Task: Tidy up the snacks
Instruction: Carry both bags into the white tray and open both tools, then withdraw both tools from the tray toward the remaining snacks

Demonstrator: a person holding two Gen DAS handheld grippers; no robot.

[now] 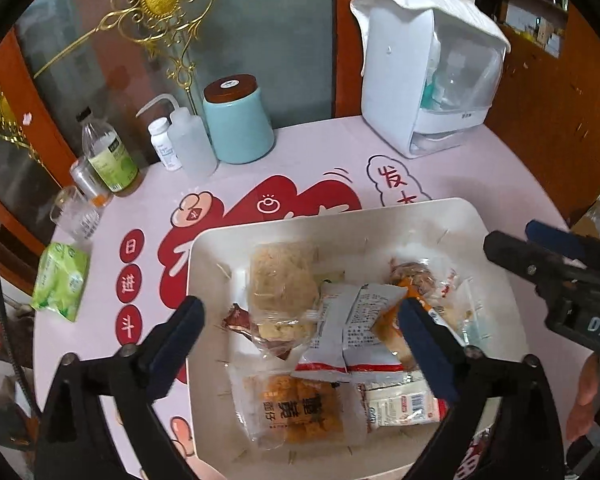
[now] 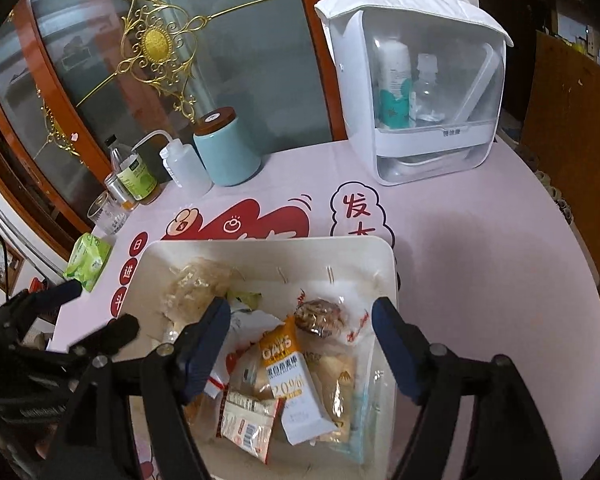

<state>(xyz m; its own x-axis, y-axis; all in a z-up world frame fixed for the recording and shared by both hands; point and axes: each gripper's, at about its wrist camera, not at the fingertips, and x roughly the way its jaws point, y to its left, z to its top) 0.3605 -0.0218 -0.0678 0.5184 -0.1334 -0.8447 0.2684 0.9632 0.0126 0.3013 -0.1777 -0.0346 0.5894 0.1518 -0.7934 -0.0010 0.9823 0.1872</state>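
A white rectangular bin (image 1: 380, 216) (image 2: 388, 264) sits on the pink table and holds several wrapped snacks: a pale rice cake (image 1: 282, 280), two grey packets (image 1: 352, 332), an orange fried snack (image 1: 296, 408), an oat bar (image 2: 288, 364), a walnut cake (image 2: 320, 316). My left gripper (image 1: 300, 316) is open and empty, hovering over the bin. My right gripper (image 2: 300, 320) is open and empty, also above the bin; it shows at the right edge of the left wrist view (image 1: 548, 256).
A green tissue pack (image 1: 60, 280) (image 2: 88, 260) lies left of the bin. At the back stand a teal canister (image 1: 238, 120), a squeeze bottle (image 1: 190, 140), a pill bottle (image 1: 164, 142), a green-label bottle (image 1: 108, 152), a glass (image 1: 76, 212) and a white storage box (image 1: 428, 72).
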